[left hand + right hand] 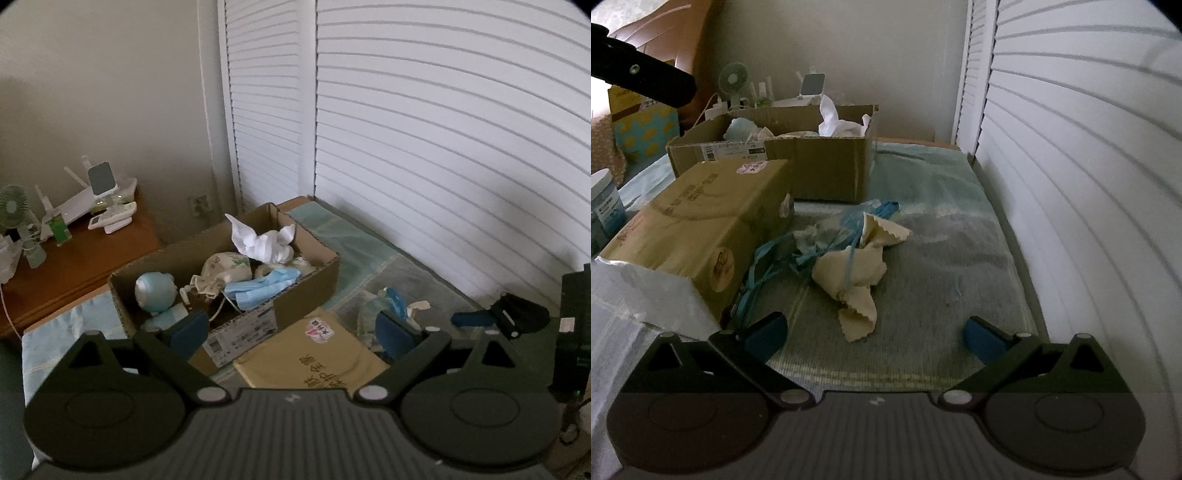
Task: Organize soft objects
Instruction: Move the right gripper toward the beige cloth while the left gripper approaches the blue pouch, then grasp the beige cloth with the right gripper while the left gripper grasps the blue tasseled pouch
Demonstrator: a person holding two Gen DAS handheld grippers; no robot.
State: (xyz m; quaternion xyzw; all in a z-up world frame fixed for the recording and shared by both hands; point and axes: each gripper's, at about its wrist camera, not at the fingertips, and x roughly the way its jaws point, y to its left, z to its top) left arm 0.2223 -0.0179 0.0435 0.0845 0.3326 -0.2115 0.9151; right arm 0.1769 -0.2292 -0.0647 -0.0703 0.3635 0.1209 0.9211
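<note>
Right wrist view shows you the cloth (856, 271): cream, crumpled, with pinked zigzag edges, lying on the mat (942, 258) just right of the tissue box (701, 221). Its long axis runs from your right gripper (877, 334) away toward the carton (812, 166), one corner folded up at the far end. A blue ribbon (768, 266) trails across it. Your right gripper's jaws are spread wide, empty. Your left gripper (291, 332), above the carton's near edge, is likewise spread and empty.
</note>
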